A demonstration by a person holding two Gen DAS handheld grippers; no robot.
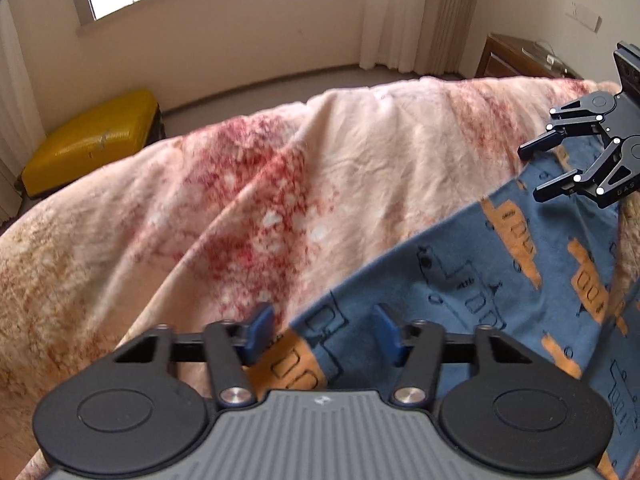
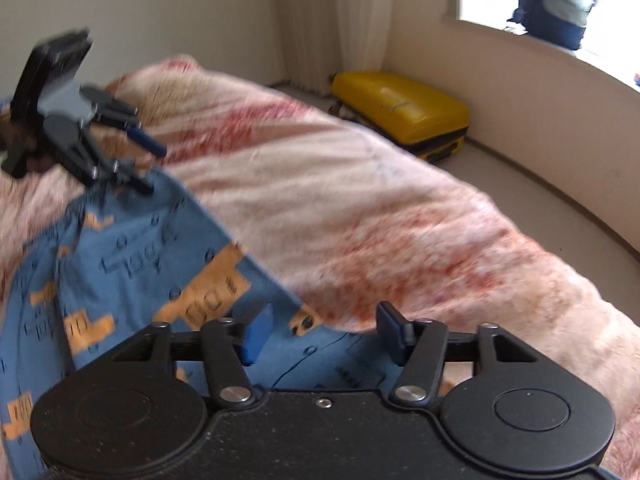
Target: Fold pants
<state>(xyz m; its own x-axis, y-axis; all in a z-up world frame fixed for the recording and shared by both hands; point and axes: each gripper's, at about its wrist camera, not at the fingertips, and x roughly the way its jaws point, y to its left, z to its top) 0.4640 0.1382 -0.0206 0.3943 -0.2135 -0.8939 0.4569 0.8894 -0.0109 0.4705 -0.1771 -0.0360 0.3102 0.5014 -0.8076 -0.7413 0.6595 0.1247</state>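
The pants point(image 1: 472, 276) are blue with orange and dark outline prints. They lie spread on a pink and red fleece blanket point(image 1: 248, 184) on the bed. My left gripper point(image 1: 322, 334) is open and hovers over one end of the pants, nothing between its blue pads. My right gripper point(image 1: 536, 172) shows at the far right, open above the other end. In the right wrist view the pants point(image 2: 132, 264) fill the lower left, my right gripper point(image 2: 324, 332) is open over their edge, and my left gripper point(image 2: 154, 168) is open at the far end.
A yellow suitcase point(image 1: 92, 144) lies on the floor beyond the bed, also in the right wrist view point(image 2: 400, 108). A wooden nightstand point(image 1: 516, 58) stands by the wall. A backpack point(image 2: 556, 4) sits on the window ledge. Curtains point(image 1: 412, 16) hang by the window.
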